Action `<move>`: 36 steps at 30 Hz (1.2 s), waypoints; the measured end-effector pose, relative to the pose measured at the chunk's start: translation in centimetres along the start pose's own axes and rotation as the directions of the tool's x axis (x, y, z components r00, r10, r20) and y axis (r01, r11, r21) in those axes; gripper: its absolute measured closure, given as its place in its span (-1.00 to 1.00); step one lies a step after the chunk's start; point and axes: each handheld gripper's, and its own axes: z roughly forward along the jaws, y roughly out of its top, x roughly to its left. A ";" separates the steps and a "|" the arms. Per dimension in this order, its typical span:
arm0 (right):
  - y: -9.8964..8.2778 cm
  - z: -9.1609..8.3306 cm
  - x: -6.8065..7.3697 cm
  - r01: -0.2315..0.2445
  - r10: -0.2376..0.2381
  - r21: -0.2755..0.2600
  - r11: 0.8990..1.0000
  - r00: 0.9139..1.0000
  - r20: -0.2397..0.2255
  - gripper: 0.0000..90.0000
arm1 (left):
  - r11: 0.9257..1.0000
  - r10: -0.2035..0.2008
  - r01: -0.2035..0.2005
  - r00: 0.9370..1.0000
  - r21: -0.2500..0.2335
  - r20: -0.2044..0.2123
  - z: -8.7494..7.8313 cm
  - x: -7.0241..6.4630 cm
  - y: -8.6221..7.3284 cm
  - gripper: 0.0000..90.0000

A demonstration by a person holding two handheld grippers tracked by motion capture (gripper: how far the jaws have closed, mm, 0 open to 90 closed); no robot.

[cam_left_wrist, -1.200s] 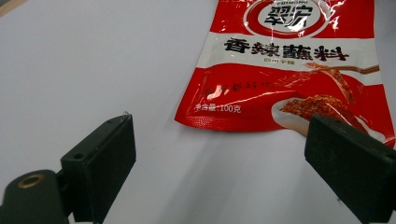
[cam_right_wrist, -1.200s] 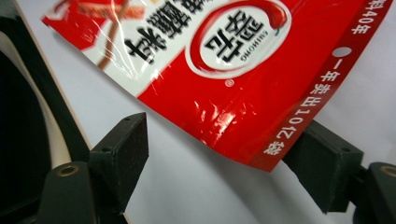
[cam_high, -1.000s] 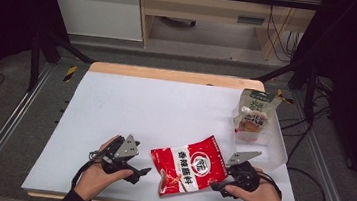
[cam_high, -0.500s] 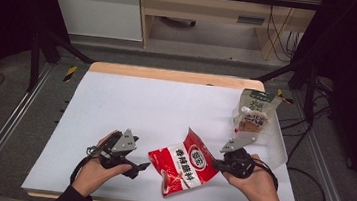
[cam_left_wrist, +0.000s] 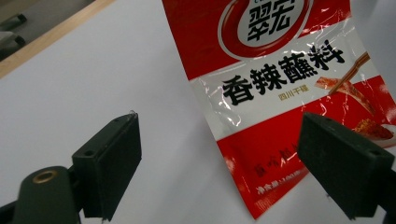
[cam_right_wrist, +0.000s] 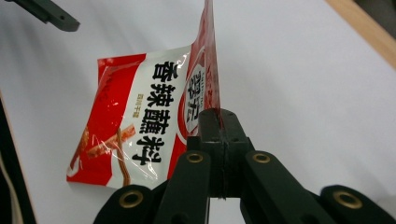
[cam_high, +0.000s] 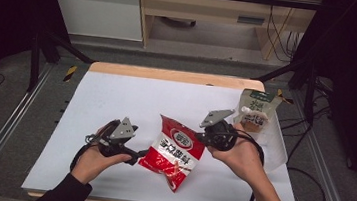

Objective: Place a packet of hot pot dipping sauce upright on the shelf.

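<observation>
A red-and-white sachet [cam_high: 173, 153] hangs lifted off the white counter [cam_high: 116, 99] near its front edge, pinched at one sealed edge by the right gripper [cam_high: 202, 135], whose jaws are pressed together on the film — the right gripper view shows the sachet [cam_right_wrist: 149, 126] rising thin and on edge from between the closed pads. The left gripper [cam_high: 136, 155] waits just beside the sachet's lower left side with its jaws spread wide and nothing between them; they have just been easing a little closer, and in the left gripper view the two pads [cam_left_wrist: 112, 158] frame the printed face of the sachet [cam_left_wrist: 280, 93] without touching it. The pack looks light and soft: glossy film that creases and curls under its own weight, probably holding loose powder or sauce that will shift as it tilts. That sheen suggests it is slippery, so the flat sealed borders and corners look the safest places to take hold — a grip over the filled middle could slide or squash the contents. The free lower corner, hanging nearest the open left gripper, seems the natural second hold. Room is generous: the counter's left half and its far side lie bare, while a brown-and-green pouch [cam_high: 257, 111] stands in a clear tray [cam_high: 278, 150] at the right edge, close behind the right hand [cam_high: 243, 160]. A swing to that side would risk knocking it, and the front edge is near enough that a dropped sachet could slip off.
</observation>
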 end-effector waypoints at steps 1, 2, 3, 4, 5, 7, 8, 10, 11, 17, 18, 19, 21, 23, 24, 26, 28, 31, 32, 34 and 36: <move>0.6 0.1 0.0 0.018 -0.018 -0.001 1.000 1.000 0.006 1.00 | 1.000 0.000 0.000 1.000 -0.003 -0.008 -0.1 0.2 0.2 -0.67; 1.1 0.2 0.1 0.023 -0.023 -0.002 1.000 1.000 0.010 1.00 | 1.000 -0.001 0.001 1.000 -0.002 -0.008 -0.2 0.3 0.2 -0.65; 1.4 0.3 0.1 0.031 -0.031 -0.001 1.000 0.999 0.010 1.00 | 1.000 0.000 0.000 1.000 -0.002 -0.011 -0.2 0.4 0.4 -0.64; 1.7 0.4 0.1 0.043 -0.043 -0.004 0.999 0.999 0.008 1.00 | 1.000 0.004 -0.004 1.000 -0.003 -0.015 -0.3 0.4 0.4 -0.63; 2.0 0.4 0.2 0.048 -0.048 -0.003 0.999 0.999 0.012 1.00 | 1.000 0.007 -0.007 1.000 -0.004 -0.022 -0.4 0.5 0.5 -0.62; 2.7 0.5 0.3 0.064 -0.064 -0.001 0.998 0.998 0.011 1.00 | 1.000 0.008 -0.008 1.000 -0.007 -0.029 -0.5 0.7 0.6 -0.62; 3.1 0.4 0.4 0.069 -0.069 -0.007 0.998 0.998 0.009 1.00 | 1.000 0.007 -0.008 0.999 -0.008 -0.032 -0.6 0.8 0.7 -0.61; 3.7 0.3 0.5 0.087 -0.087 -0.019 0.996 0.996 0.004 1.00 | 1.000 0.004 -0.005 0.999 -0.018 -0.042 -0.9 1.2 0.9 -0.59; 4.1 0.2 0.5 0.093 -0.093 -0.020 0.995 0.996 0.003 1.00 | 1.000 0.003 -0.004 0.999 -0.022 -0.045 -1.0 1.4 1.0 -0.57; 6.1 -0.2 0.7 0.139 -0.140 -0.058 0.989 0.990 -0.011 1.00 | 0.999 0.001 -0.004 0.998 -0.046 -0.068 -1.4 2.6 1.8 -0.49; 6.3 -0.4 0.7 0.153 -0.154 -0.061 0.986 0.988 -0.012 1.00 | 0.999 -0.002 -0.001 0.998 -0.048 -0.068 -1.5 2.9 1.9 -0.47; 6.6 -0.5 0.8 0.155 -0.157 -0.065 0.986 0.988 -0.015 1.00 | 0.999 -0.006 0.003 0.998 -0.051 -0.066 -1.5 3.1 2.0 -0.44; 7.0 -0.7 1.0 0.170 -0.172 -0.073 0.983 0.985 -0.021 1.00 | 0.998 -0.016 0.013 0.998 -0.065 -0.053 -1.7 3.4 2.2 -0.39; 7.2 -0.8 1.1 0.183 -0.186 -0.071 0.980 0.982 -0.026 1.00 | 0.997 -0.018 0.015 0.999 -0.082 -0.031 -1.8 3.6 2.4 -0.30; 7.3 -0.8 1.2 0.184 -0.187 -0.072 0.980 0.982 -0.025 1.00 | 0.997 -0.011 0.008 1.000 -0.082 -0.028 -1.8 3.6 2.6 -0.27; 7.3 -0.9 1.3 0.186 -0.188 -0.070 0.980 0.982 -0.029 1.00 | 0.996 -0.008 0.007 1.000 -0.087 -0.005 -1.8 3.7 2.7 -0.17; 7.3 -0.9 1.4 0.188 -0.190 -0.067 0.980 0.981 -0.031 1.00 | 0.996 0.002 0.000 1.000 -0.094 0.016 -1.6 3.6 2.9 0.03; 7.3 -1.0 1.4 0.192 -0.194 -0.064 0.979 0.980 -0.033 1.00 | 0.993 0.003 0.005 0.998 -0.114 0.064 -1.5 3.4 3.1 0.25; 7.2 -1.1 1.4 0.188 -0.191 -0.062 0.980 0.981 -0.032 1.00 | 0.994 0.010 -0.003 0.998 -0.110 0.067 -1.5 3.3 3.2 0.33; 7.1 -1.3 1.3 0.188 -0.190 -0.059 0.980 0.981 -0.036 1.00 | 0.995 0.009 -0.002 0.997 -0.095 0.073 -1.7 3.2 3.5 0.44; 7.0 -1.4 1.2 0.189 -0.191 -0.050 0.981 0.981 -0.030 1.00 | 0.996 0.006 0.002 0.996 -0.092 0.088 -1.8 3.1 3.6 0.61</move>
